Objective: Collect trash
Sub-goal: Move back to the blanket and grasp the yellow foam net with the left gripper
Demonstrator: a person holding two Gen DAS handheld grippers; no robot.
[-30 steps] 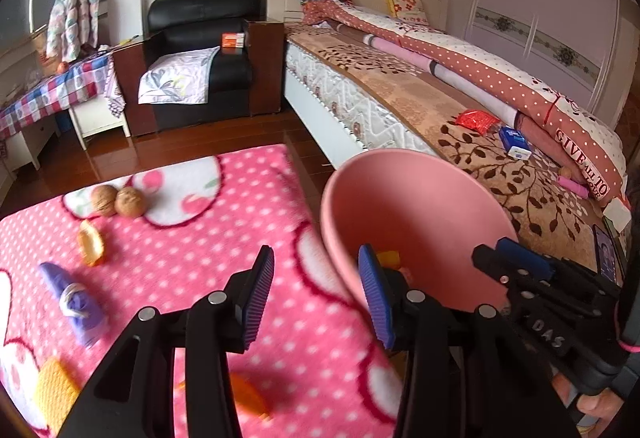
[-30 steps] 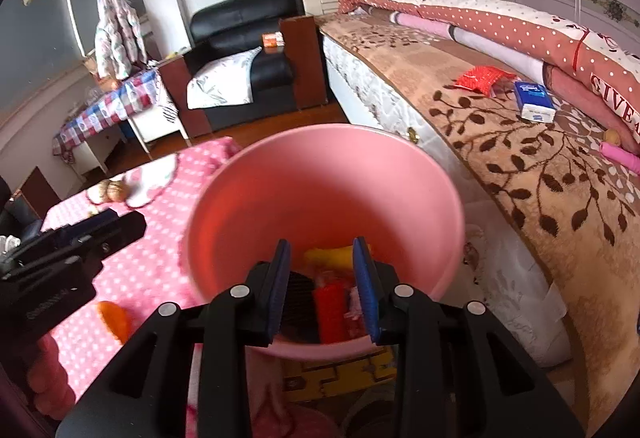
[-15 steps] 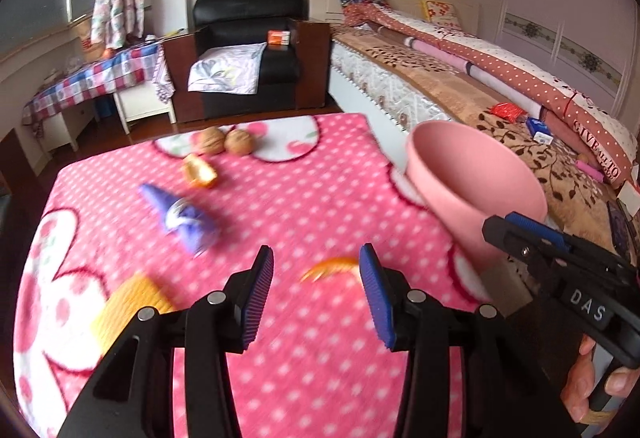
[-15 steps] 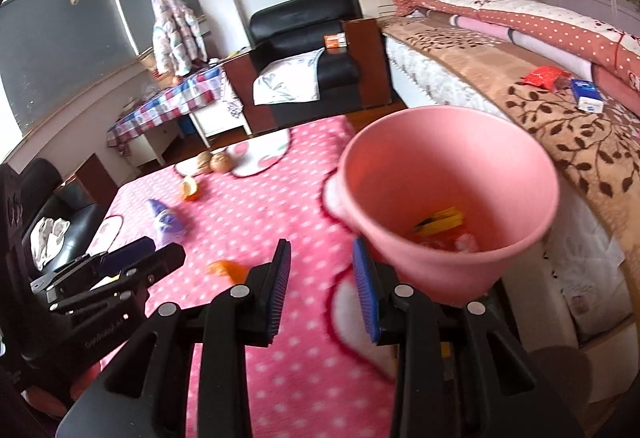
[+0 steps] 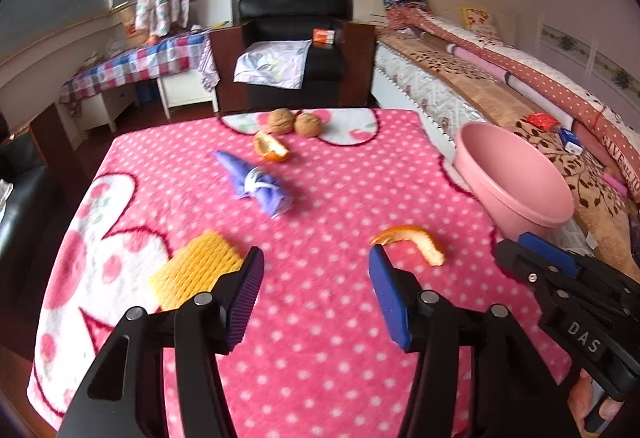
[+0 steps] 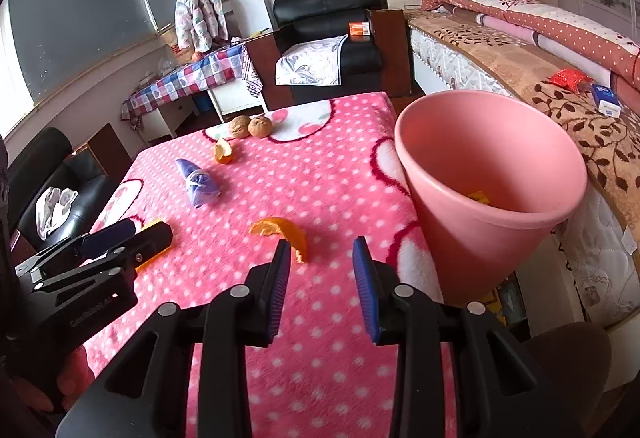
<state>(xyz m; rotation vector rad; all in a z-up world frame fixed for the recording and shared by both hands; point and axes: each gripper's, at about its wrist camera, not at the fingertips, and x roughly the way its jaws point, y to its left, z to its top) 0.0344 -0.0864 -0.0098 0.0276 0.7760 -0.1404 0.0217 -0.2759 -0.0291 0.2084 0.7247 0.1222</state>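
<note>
the left gripper [image 5: 316, 258] is opening over the pink dotted blanket [image 5: 320, 197], nothing between its jaws. the right gripper [image 6: 320, 254], marked "das", stands parted and empty. orange peel [image 6: 280, 232] lies beside the pink bin [image 6: 492, 197].

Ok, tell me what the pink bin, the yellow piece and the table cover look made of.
Pink bin: likely plastic, with smooth matte moulded walls and a rolled rim.
Yellow piece: probably foam fruit netting, given its ribbed mesh surface.
Table cover: fuzzy fleece-like fabric with a soft nap and printed dots.
</note>
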